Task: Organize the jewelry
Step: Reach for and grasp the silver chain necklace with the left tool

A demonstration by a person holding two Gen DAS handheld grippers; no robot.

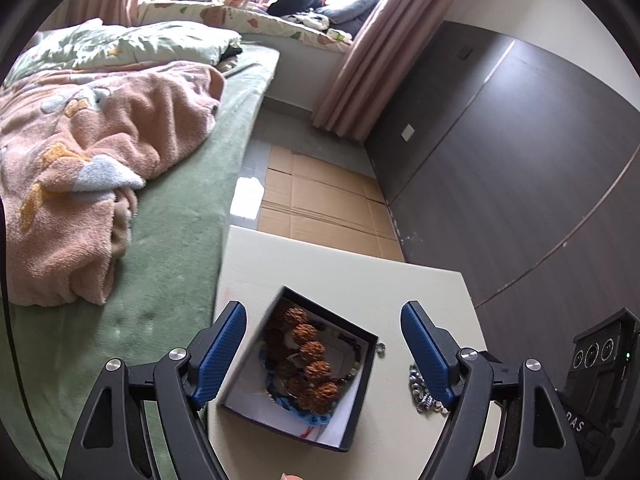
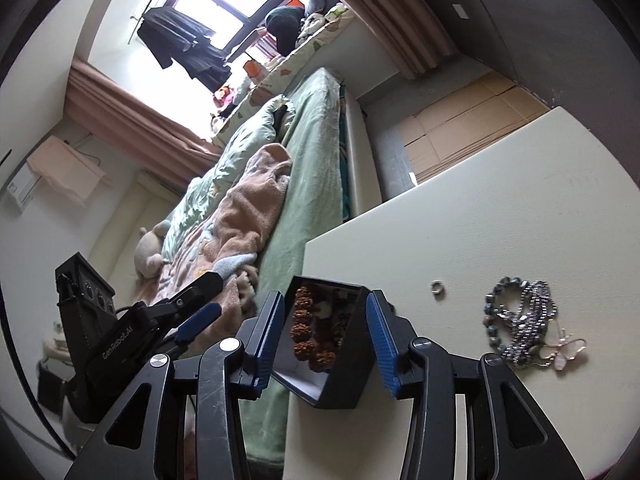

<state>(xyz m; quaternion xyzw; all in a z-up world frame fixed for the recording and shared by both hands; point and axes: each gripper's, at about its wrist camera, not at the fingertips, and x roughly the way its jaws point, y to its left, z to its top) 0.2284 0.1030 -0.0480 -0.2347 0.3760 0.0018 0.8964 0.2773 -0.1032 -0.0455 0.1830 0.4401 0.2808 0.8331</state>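
Jewelry is being gathered into a black jewelry box (image 2: 320, 344), and that box is clamped between the two blue pads of the right gripper (image 2: 326, 338), one pad pressed to each side wall. The box is held tilted at the desk edge nearest the bed, probably so that it is steadied and its open top is kept facing the other gripper. Inside it, a string of large brown seed beads (image 1: 310, 356) is coiled, with a blue braided cord (image 1: 316, 416) and darker small beads beside it, so part of the sorting appears done already.

The left gripper (image 1: 324, 354) is seen with its jaws spread wide and nothing between them; it hangs above the box, with the box showing in the gap, which suggests that it is free to fetch the next piece.

Outward on the cream desk (image 2: 500, 216), a small silver ring (image 2: 437, 288) lies just beside the box. Farther along, well apart from the box, a tangle of silver chains (image 2: 528, 320) lies touching a bead bracelet (image 2: 490, 312) and a pale butterfly pendant (image 2: 566, 348). These loose pieces are judged to be what remains. The chains are tangled together and may be dragged out as one clump.
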